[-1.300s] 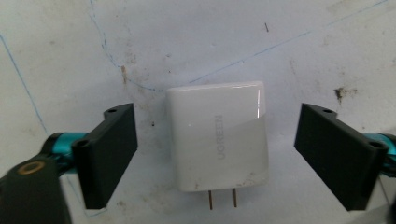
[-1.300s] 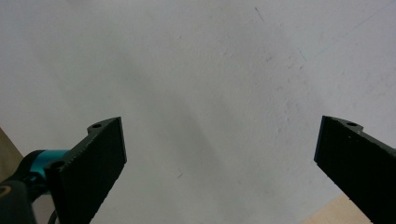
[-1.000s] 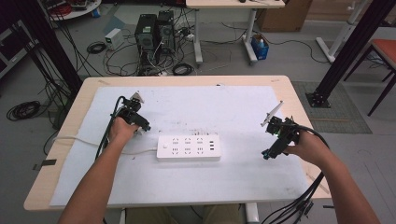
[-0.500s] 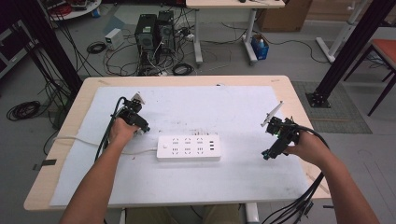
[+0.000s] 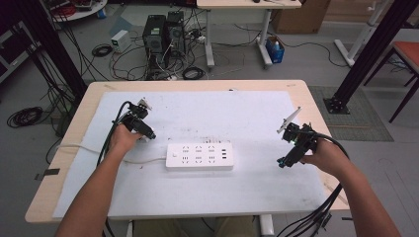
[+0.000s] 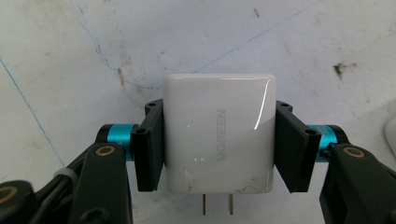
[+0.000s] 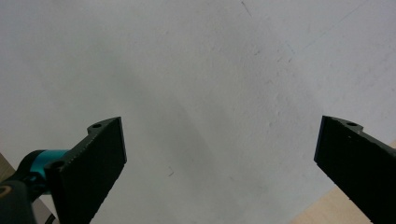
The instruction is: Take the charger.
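Clamping a glossy white square plastic charger (image 6: pixel 218 132) between its black jaws, my left gripper (image 5: pixel 143 129) is sitting left of the white rectangular power strip (image 5: pixel 199 156) on the scuffed white mat (image 5: pixel 222 111). My right gripper (image 5: pixel 292 150) is hanging wide open near the mat's right edge.

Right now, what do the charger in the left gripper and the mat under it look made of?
Charger: glossy white plastic, judging by sharp light reflections on its face; two metal-looking prongs at its base. Mat: matte white sheet, scuffed and pen-marked, with no shine; possibly paper or thin plastic, hard to say. The left gripper clamps the charger's sides.
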Motion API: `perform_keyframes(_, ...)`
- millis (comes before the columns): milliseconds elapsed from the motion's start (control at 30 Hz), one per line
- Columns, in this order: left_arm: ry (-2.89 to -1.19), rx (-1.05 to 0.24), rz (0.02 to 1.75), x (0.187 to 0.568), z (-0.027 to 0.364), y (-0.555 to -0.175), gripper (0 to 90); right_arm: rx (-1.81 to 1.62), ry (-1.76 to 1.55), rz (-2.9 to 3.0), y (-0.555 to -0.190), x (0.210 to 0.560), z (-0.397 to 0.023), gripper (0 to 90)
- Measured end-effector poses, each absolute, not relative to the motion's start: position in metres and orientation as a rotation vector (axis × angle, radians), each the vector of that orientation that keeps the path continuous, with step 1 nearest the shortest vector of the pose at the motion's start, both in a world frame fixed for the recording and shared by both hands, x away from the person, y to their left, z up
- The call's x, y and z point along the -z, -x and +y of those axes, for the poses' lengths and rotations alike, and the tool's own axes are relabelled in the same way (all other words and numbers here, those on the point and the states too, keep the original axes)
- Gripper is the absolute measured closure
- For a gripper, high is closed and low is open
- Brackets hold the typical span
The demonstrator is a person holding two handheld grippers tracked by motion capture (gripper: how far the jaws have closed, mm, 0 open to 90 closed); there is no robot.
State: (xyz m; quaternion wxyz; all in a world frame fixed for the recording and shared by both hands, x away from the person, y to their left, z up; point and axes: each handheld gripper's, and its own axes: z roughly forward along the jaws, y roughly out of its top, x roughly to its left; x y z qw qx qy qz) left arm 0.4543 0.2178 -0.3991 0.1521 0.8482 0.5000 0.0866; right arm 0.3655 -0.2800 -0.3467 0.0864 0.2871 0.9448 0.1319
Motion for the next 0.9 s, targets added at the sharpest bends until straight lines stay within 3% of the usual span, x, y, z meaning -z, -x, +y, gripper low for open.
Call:
perform_keyframes(400, -2.466, -0.227, 1.087, 0.359, 0.216, -0.424, 42.6, -0.446, -0.88, 2.762, -0.359, 0.342, -0.273, 1.5)
perform_keyframes(900, -2.576, -0.182, 0.614, 0.314, 0.182, -0.382, 42.6, -0.681, -0.969, 2.672, -0.341, 0.332, -0.257, 1.9)
